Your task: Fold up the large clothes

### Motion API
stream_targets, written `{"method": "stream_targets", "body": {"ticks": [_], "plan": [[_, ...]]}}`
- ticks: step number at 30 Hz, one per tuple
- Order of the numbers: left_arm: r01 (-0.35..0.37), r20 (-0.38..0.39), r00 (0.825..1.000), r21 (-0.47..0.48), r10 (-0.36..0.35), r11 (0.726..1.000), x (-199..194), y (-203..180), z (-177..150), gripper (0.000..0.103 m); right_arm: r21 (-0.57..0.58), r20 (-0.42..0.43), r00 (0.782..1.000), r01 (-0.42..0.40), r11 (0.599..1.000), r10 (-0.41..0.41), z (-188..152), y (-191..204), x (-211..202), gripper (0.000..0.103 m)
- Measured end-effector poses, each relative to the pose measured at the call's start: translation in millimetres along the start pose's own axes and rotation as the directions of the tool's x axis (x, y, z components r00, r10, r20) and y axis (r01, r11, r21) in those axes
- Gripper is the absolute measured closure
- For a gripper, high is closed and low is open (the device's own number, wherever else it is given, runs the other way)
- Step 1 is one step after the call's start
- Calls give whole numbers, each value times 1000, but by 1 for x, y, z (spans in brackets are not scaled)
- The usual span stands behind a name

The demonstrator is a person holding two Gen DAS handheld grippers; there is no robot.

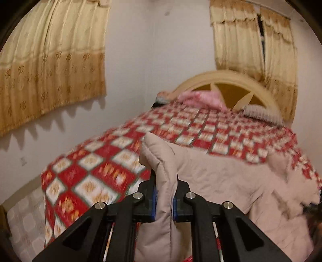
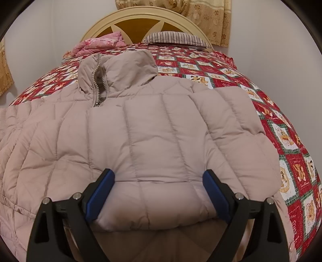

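While the left gripper's [image 1: 164, 201] fingers clamp the beige jacket [image 2: 140, 131], the right gripper's [image 2: 159, 193] 2 fingers spread apart.

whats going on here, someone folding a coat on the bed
Yes. A person with a hand-held gripper in each hand is folding a beige puffer jacket spread on a bed with a red checked quilt. The left hand-held gripper is shut on a padded edge of the jacket and holds it raised above the quilt. The right hand-held gripper is open, its blue pads straddling the jacket's near edge without clamping it. The collar points toward the headboard.
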State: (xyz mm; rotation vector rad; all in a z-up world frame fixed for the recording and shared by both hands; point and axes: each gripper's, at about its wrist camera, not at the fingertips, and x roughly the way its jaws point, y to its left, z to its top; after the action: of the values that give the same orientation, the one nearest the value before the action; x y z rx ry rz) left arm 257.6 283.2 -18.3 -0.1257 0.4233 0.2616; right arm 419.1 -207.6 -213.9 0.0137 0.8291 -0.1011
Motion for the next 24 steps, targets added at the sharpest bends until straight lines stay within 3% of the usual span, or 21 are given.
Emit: {"method": "stream_targets", "body": {"ticks": [5, 11, 14, 17, 24], "plan": [[87, 59, 994, 71, -91, 994, -15, -53, 42, 93, 2, 0, 1000, -3, 1000, 3, 0, 0, 0, 10], [199, 94, 971, 174, -217, 964, -33, -132, 67, 93, 4, 0, 1000, -7, 1000, 7, 1, 0, 0, 9], [262, 99, 953, 214, -287, 941, -42, -171, 77, 93, 27, -7, 996, -84, 996, 84, 7, -8, -7, 9], [320, 92, 930, 275, -357, 906, -48, -216, 79, 93, 72, 60, 990, -130, 989, 126, 15, -23, -34, 9], [425, 23, 885, 367, -464, 828, -47, -315, 58, 93, 122, 230, 971, -102, 987, 72, 14, -58, -74, 3]]}}
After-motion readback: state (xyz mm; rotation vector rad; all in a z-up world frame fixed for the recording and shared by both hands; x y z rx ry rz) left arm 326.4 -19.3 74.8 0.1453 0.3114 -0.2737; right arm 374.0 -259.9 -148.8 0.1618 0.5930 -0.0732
